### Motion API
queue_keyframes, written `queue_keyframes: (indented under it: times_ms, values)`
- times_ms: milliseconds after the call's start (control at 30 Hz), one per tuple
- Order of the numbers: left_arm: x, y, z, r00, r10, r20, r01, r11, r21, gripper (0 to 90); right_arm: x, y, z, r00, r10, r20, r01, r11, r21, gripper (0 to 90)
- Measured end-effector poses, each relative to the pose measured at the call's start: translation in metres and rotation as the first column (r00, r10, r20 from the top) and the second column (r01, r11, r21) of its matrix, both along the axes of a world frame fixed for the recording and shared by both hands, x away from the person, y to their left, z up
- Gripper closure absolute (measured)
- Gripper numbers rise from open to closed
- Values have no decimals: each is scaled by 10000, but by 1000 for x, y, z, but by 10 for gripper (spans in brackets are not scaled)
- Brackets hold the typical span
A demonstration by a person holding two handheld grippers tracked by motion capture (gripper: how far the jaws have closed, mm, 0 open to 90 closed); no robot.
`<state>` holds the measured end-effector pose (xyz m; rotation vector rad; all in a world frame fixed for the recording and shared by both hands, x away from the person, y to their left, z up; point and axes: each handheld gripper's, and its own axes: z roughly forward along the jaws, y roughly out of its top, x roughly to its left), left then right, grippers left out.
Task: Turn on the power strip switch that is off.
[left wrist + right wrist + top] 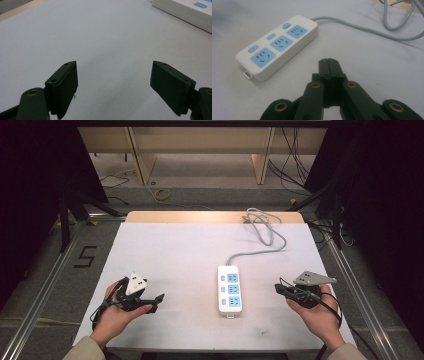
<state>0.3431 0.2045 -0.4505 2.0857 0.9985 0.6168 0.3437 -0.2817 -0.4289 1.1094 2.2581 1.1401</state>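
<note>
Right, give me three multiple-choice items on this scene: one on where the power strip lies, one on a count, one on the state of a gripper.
1. Where does the power strip lie on the table?
A. between the two grippers
B. at the far left corner
C. under the left hand

2. How many blue socket panels does it have?
A. one
B. three
C. five

3. How do the jaws of the right gripper stand?
A. wide apart
B. clamped on the cable
C. shut, with nothing between them

Answers:
1 A, the high view shows it between the left gripper and the right.
2 B, three blue panels show in a row.
3 C, its own view shows the pads pressed together.
</note>
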Motion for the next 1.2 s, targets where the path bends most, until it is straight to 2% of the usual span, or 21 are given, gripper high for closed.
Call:
queue_keyframes:
  times_ms: [967, 1200]
  values:
    - [0, -1, 0, 10000, -24, 14, 24, 10000, 2, 222, 13, 18, 4, 9991, 421, -61, -422, 9991, -39, 900]
    - [0, -2, 0, 10000, -67, -8, 66, 10000, -43, 222, 19, 28, 5, 9981, 601, -152, -602, 9982, -41, 900]
